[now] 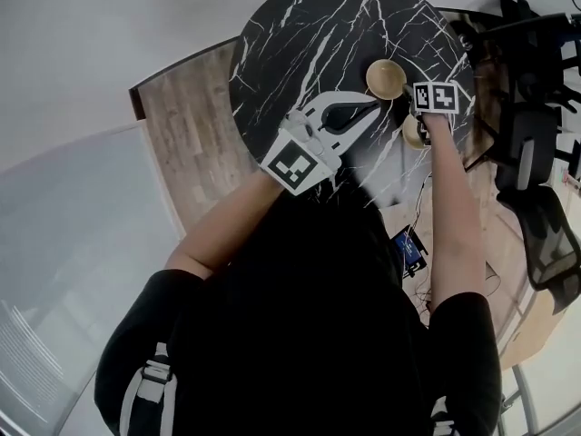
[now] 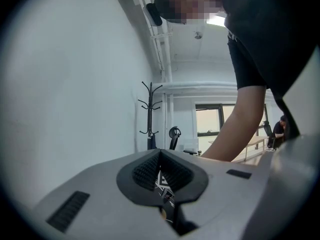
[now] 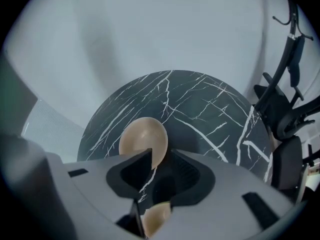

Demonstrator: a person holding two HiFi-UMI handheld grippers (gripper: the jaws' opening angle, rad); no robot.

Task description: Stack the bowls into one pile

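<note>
Two tan bowls sit apart on the round black marble table (image 1: 300, 25). The farther bowl (image 1: 386, 77) stands free, also seen ahead of my right gripper's jaws as the bowl (image 3: 143, 140). The nearer bowl (image 1: 411, 134) lies under my right gripper (image 1: 425, 118), partly hidden by its marker cube (image 1: 436, 96). From the right gripper (image 3: 161, 155), which points steeply down, a part of this bowl (image 3: 157, 218) shows low in the gap; the jaws stand apart and do not press on it. My left gripper (image 1: 374, 107) hovers level beside the far bowl, its tips (image 2: 160, 153) together on nothing.
Black office chairs (image 1: 536, 153) crowd the table's right side. Wooden floor (image 1: 186, 125) lies left of the table, a pale mat (image 1: 73, 243) beyond it. A coat rack (image 2: 150, 115) stands by the white wall, with desks and a seated person (image 2: 280, 130) far behind.
</note>
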